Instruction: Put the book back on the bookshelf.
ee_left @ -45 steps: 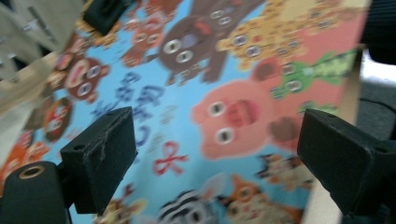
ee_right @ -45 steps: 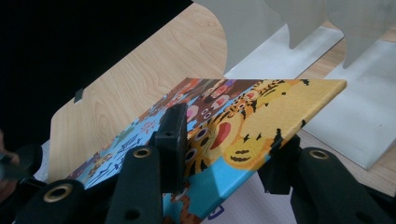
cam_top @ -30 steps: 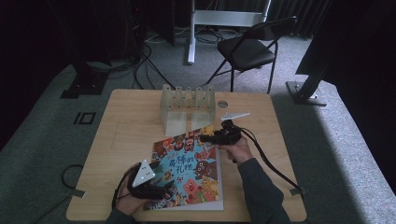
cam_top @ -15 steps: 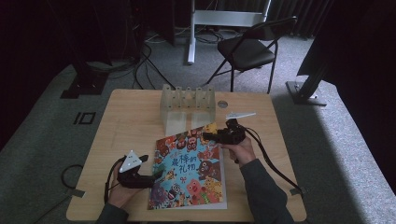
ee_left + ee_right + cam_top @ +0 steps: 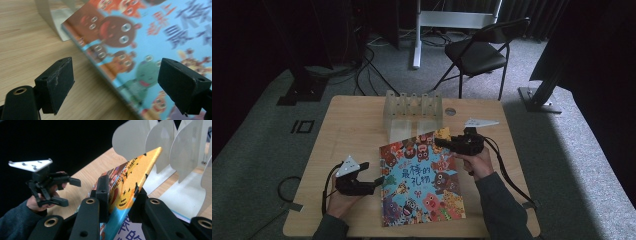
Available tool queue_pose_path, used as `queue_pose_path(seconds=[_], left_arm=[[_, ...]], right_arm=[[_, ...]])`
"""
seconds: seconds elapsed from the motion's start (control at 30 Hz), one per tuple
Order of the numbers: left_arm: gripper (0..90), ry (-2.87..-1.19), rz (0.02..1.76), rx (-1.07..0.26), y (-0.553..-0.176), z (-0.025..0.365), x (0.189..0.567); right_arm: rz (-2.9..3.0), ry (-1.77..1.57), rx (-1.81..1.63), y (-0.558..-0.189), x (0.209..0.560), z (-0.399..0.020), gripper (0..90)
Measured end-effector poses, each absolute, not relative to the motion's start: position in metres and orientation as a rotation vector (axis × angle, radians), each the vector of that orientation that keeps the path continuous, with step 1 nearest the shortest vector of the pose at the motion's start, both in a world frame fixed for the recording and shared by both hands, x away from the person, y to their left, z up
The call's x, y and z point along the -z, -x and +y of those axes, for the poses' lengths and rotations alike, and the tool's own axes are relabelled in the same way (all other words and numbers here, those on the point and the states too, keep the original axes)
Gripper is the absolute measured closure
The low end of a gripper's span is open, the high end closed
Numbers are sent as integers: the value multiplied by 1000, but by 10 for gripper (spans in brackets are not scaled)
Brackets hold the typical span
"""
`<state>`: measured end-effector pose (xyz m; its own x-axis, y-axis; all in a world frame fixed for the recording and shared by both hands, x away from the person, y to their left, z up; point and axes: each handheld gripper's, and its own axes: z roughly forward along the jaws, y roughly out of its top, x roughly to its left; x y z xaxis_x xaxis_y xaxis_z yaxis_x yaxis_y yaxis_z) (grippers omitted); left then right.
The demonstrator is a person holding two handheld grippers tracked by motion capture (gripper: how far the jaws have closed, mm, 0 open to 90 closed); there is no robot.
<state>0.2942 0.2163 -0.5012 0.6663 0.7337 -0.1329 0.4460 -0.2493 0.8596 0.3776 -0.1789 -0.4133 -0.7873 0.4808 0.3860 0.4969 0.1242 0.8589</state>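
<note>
A colourful picture book lies on the wooden table, its far right corner raised. My right gripper is shut on that orange corner; its jaws have just been closing, and in the right gripper view the pads pinch the cover. At the book's left edge my left gripper is open and holds nothing. In the left gripper view its jaws stand wide apart just above the table, with the book's edge beyond them. The right gripper view also takes in the left gripper, farther off.
A clear book rack with several upright dividers stands at the table's far middle, just beyond the raised corner. A folding chair and cables are on the floor behind the table.
My left gripper has slid left, off the book's lower left part to its edge. The right gripper has shifted slightly right and up, lifting the book's corner.
</note>
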Motion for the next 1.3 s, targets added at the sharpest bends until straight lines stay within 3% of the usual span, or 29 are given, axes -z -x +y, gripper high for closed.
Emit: queue_pose_path(seconds=[0.47,0.77,1.07,1.3], left_arm=[[135,-1874,881,-280,-316,205,498],[132,-1824,822,-116,-339,200,497],[109,-1796,756,-36,-351,195,492],[164,-1791,729,15,-356,193,480]], right_arm=[[-2319,947,1927,-361,398,-196,783],[-2310,871,1978,-355,395,-199,785],[-2287,811,2028,-351,397,-203,786],[-2277,774,2049,-350,396,-203,784]])
